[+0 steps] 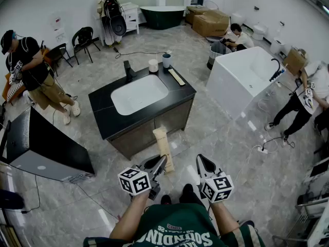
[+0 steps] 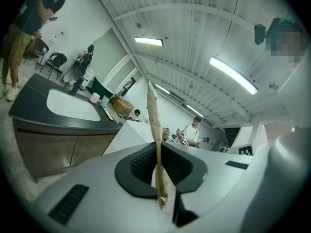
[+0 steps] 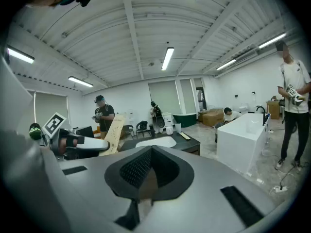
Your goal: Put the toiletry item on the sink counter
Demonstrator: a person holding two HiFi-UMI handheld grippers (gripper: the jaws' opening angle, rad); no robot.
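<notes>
1. The left gripper (image 1: pixel 158 168) has its jaws clamped on the lower end of the toiletry item (image 1: pixel 163 145), a long flat tan packet rising beyond its fingertips
2. The right gripper (image 1: pixel 205 164), just beside it, has its jaws pressed together with nothing between them
3. The sink counter (image 1: pixel 105 103) stands beyond both sets of fingertips, clear of the packet
</notes>
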